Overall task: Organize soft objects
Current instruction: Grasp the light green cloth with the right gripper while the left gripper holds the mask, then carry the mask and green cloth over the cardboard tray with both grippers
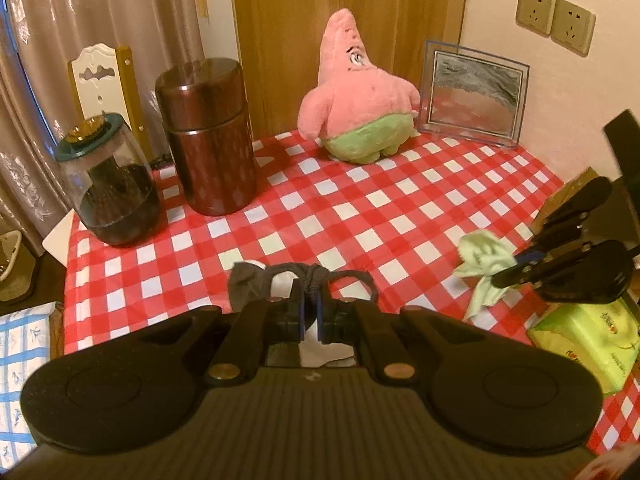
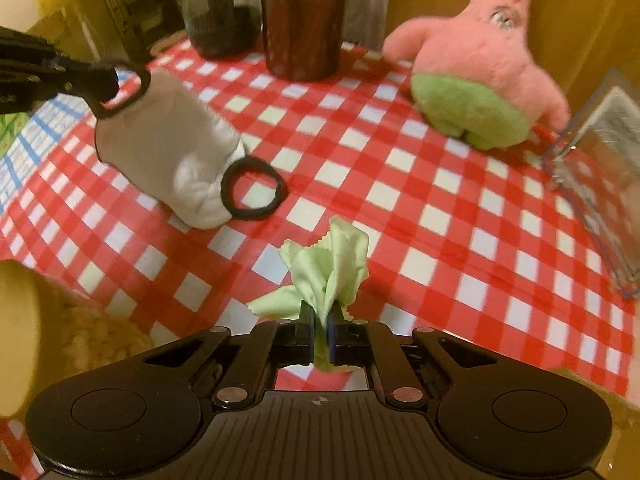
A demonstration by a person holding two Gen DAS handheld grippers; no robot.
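Green cloth (image 2: 326,268): thin, limp, light; right gripper (image 2: 319,322) clamped on bunched middle (corners flop). Left gripper (image 1: 309,300) pinches face mask (image 2: 168,140) by black ear loop, body dangling.

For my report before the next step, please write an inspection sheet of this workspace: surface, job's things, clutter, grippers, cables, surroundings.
Surface: table under a red-and-white checked cloth, flat.
Job's things: pale green cloth; white mask with black ear loops; pink star plush upright at the back.
Clutter: glass jar, brown canister, clear picture frame, green tissue pack.
Grippers: left gripper shut on the mask's ear loop; right gripper shut on the green cloth.
Cables: nothing seen.
Surroundings: curtain, wooden panel, wall sockets.
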